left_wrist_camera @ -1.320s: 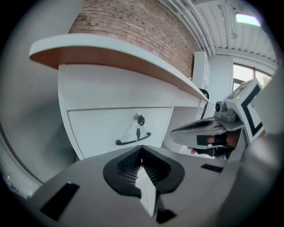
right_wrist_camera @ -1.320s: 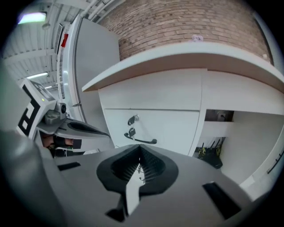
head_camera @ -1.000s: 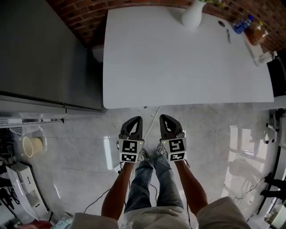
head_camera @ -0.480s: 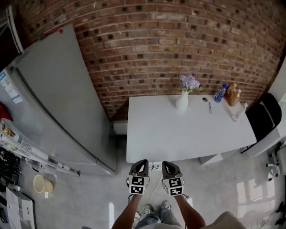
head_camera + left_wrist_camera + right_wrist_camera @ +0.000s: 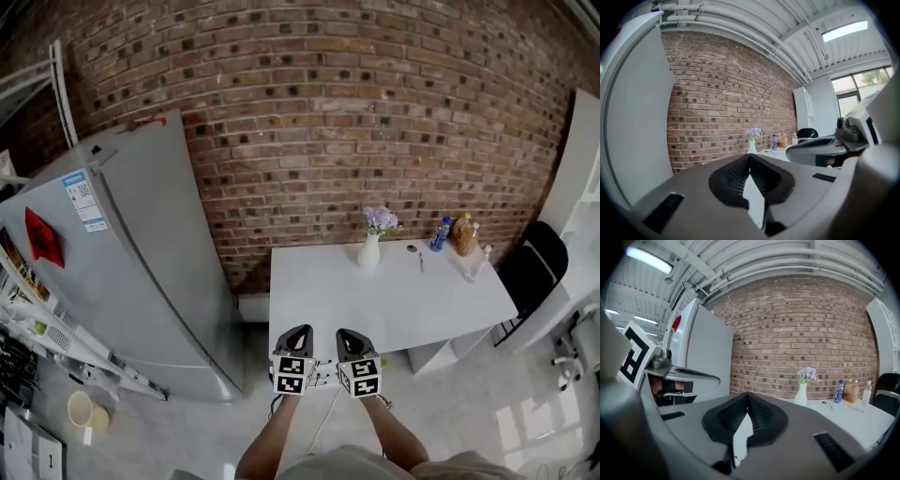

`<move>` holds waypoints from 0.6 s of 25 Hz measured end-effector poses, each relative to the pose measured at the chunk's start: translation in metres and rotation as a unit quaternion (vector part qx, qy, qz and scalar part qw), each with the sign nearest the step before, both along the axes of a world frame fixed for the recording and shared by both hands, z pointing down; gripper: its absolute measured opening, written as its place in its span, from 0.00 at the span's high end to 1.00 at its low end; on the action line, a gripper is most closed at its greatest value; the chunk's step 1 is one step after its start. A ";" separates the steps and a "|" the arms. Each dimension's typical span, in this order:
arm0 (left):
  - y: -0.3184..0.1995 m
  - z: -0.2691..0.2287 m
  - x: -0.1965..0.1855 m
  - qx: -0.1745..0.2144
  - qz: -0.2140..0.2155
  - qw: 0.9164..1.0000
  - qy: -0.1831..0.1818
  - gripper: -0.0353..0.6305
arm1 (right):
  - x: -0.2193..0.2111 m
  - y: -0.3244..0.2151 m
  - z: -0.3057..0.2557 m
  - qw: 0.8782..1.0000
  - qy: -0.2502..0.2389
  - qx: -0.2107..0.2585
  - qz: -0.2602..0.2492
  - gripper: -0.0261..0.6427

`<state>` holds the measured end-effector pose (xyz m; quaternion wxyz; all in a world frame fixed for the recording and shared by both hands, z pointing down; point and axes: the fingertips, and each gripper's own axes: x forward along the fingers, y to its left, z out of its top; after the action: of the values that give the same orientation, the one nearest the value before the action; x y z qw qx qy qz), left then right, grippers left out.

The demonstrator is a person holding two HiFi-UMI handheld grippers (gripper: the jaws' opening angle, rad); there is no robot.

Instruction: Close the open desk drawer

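Observation:
A white desk [image 5: 394, 302] stands against the brick wall. No open drawer shows in any view. My left gripper [image 5: 298, 331] and right gripper [image 5: 343, 335] hang side by side just before the desk's front left edge, above the floor. Both are shut with nothing between the jaws. In the left gripper view, the left gripper [image 5: 749, 156] has its tips meeting and points toward the desk and wall. The right gripper [image 5: 747, 395] shows the same in the right gripper view. Each gripper's body appears at the edge of the other's view.
A tall grey fridge [image 5: 122, 272] stands left of the desk. On the desk are a white vase with flowers [image 5: 369, 251], bottles [image 5: 448, 233] and a pen. A black chair [image 5: 531, 272] is at the right, a white unit [image 5: 439, 355] under the desk, a cup [image 5: 80, 408] on the floor.
The head view has swung up from the floor and my legs to the desk, brick wall and fridge. Both grippers stay side by side and shut.

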<state>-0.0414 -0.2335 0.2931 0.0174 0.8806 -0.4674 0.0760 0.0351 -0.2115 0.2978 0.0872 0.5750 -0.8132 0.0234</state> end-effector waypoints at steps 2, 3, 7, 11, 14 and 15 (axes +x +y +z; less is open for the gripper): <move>0.005 -0.003 0.001 0.000 0.003 1.000 0.001 0.93 | -0.002 0.006 -0.001 1.000 0.002 0.001 0.002 0.93; 0.008 -0.003 0.001 0.000 0.003 1.000 0.002 0.93 | -0.002 0.009 -0.001 1.000 0.001 0.001 0.003 0.93; 0.019 0.003 -0.005 -0.003 0.004 1.000 0.002 0.93 | -0.003 0.022 0.006 1.000 -0.008 -0.007 0.015 0.93; 0.023 0.009 -0.014 -0.006 0.002 1.000 0.002 0.93 | -0.007 0.028 0.010 1.000 -0.006 -0.009 0.016 0.93; 0.024 0.013 -0.019 -0.009 -0.001 1.000 0.000 0.93 | -0.010 0.029 0.009 1.000 -0.004 -0.008 0.013 0.93; 0.025 0.013 -0.020 -0.010 -0.001 1.000 0.000 0.93 | -0.010 0.030 0.009 1.000 -0.003 -0.008 0.012 0.93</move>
<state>-0.0612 -0.2083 0.3065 0.0263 0.8798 -0.4678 0.0802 0.0247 -0.1813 0.3068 0.0891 0.5843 -0.8060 0.0327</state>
